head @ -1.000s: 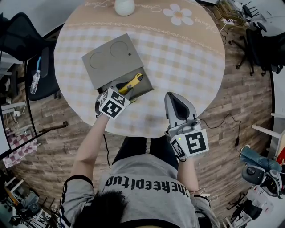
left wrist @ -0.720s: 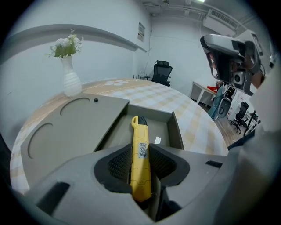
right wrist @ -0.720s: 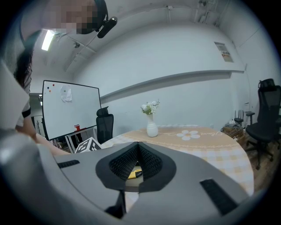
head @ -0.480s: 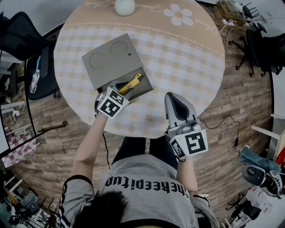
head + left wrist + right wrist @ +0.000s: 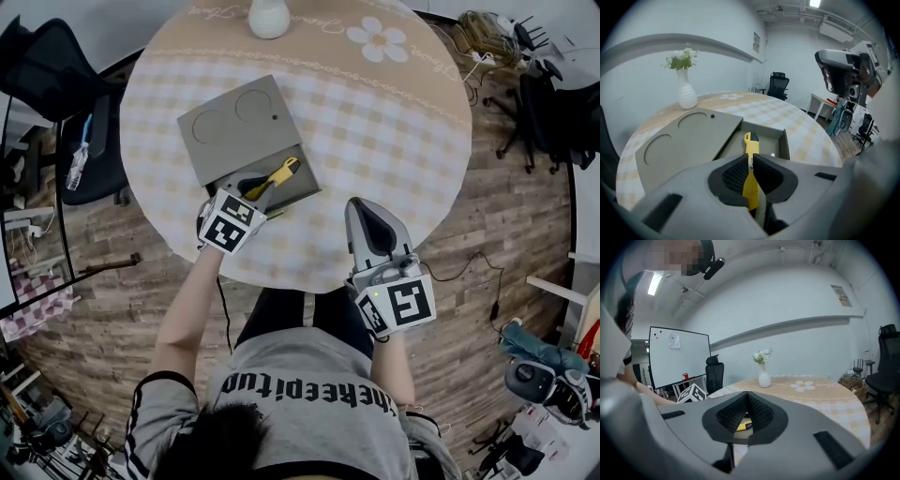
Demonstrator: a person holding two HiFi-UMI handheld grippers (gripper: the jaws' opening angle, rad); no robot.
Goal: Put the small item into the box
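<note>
A yellow utility knife (image 5: pixel 277 173) lies in the open compartment of the flat grey box (image 5: pixel 234 127) on the round table. My left gripper (image 5: pixel 251 193) reaches into that compartment from the near side. Its jaws have just been closing, and in the left gripper view the pads (image 5: pixel 738 169) press on the knife (image 5: pixel 750 149) from both sides, so my left gripper (image 5: pixel 751 161) is shut on it. The right gripper (image 5: pixel 360 202) rests at the table's near edge, right of the box, and my right gripper (image 5: pixel 747 394) is shut with nothing held.
A white vase (image 5: pixel 268 16) with flowers stands at the table's far edge. The checked tablecloth (image 5: pixel 375 122) runs bare to the right of the box. Office chairs (image 5: pixel 56 84) and cables surround the table on the wooden floor.
The left gripper has shifted slightly toward the near table edge at the box's opening. The knife stays in the compartment. The right gripper has not moved.
</note>
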